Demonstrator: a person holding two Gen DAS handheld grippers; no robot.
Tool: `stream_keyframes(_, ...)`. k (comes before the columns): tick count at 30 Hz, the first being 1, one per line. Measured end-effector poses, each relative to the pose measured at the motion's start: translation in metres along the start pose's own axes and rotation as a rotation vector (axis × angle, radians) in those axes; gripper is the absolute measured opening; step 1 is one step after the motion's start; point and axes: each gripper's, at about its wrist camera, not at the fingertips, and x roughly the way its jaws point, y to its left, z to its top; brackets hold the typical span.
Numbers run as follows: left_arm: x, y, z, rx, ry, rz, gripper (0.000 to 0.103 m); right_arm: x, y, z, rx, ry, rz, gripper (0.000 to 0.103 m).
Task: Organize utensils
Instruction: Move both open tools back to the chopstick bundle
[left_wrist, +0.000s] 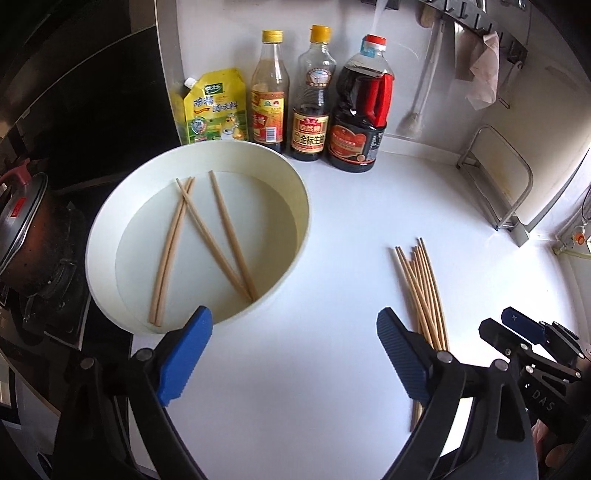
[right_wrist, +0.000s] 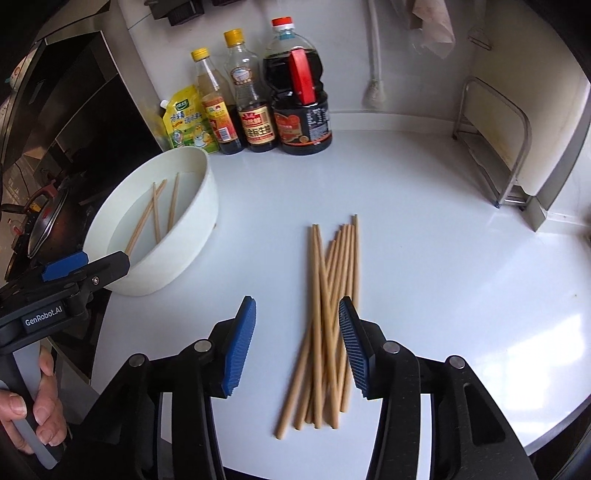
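Observation:
A white round bowl (left_wrist: 92, 266) (right_wrist: 177, 258) stands at the left of the white counter with several wooden chopsticks (left_wrist: 199, 236) (right_wrist: 155, 214) lying inside it. A loose pile of more chopsticks (left_wrist: 421, 288) (right_wrist: 325, 288) lies on the counter to its right. My left gripper (left_wrist: 293, 321) (right_wrist: 96, 264) hovers by the bowl's near rim, jaws wide open and empty. My right gripper (right_wrist: 297, 306) (left_wrist: 502, 323) is over the near half of the loose pile. Its jaws stand apart on either side of the sticks, and the pads do not touch them.
A yellow pouch (left_wrist: 212, 107) and three sauce bottles (left_wrist: 312, 103) line the back wall. A lidded pot (left_wrist: 26, 236) sits on the stove left of the bowl. A metal rack (right_wrist: 495, 147) stands at the right. A hand (right_wrist: 37, 406) grips the left handle.

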Motion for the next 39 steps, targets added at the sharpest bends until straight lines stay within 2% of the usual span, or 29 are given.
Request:
stream_keyframes(10,0.033,-0.041,-0.026,0.025,0.067,-0.01,0.09,0.043,-0.049,-0.034,0.035,0.091,-0.046,0.05)
stream_keyframes(20,0.062,-0.051,-0.053,0.017,0.112,0.018,0.09,0.083,-0.057,-0.033,0.003,0.085,-0.045,0.05)
stream_keyframes(31,0.074,-0.068,-0.062,0.024,0.109,0.006,0.09,0.089,-0.06,-0.038,-0.03,0.081,-0.051,0.05)
stream_keyframes(39,0.085,-0.087,-0.066,0.052,0.111,-0.029,0.09,0.084,-0.078,-0.041,-0.012,0.062,-0.054,0.05)
